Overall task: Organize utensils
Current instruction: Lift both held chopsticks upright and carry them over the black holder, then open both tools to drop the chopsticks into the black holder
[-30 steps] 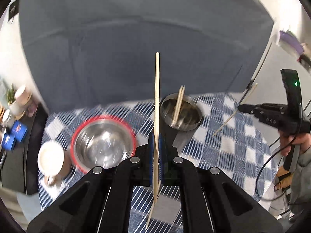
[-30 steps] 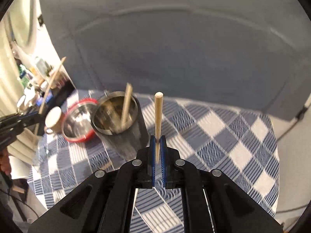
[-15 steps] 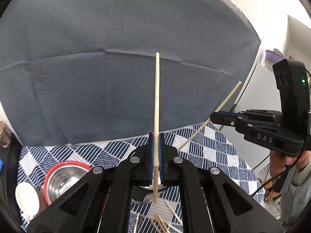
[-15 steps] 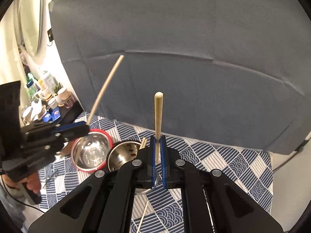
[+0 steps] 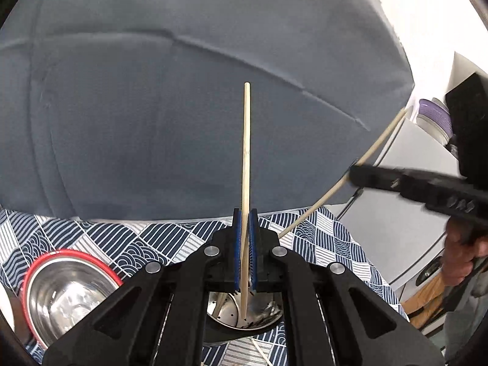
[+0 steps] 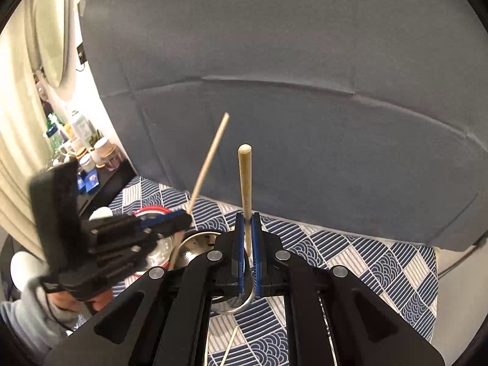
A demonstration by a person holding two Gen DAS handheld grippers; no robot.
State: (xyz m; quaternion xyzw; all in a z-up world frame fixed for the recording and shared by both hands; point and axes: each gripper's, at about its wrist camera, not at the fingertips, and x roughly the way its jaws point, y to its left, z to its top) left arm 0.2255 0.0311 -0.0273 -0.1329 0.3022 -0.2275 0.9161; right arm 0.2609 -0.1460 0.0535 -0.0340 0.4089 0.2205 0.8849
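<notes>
- My left gripper has its jaws pinched narrow on a chopstick, which stands nearly upright between the blue pads.
- That chopstick's lower end hangs just below the jaws, over the open mouth of a steel cup; I cannot tell whether it touches the inside.
- To the lower left of those jaws sits a steel bowl with a red rim on the blue patterned cloth.
- My right gripper is clamped tight on a second chopstick, thick end pointing up from the pads.
- Directly beneath the right jaws I see the same cup's rim, and a loose stick lies on the cloth below it.
- In the right view the left gripper sits just left of my jaws, its chopstick tilted.
</notes>
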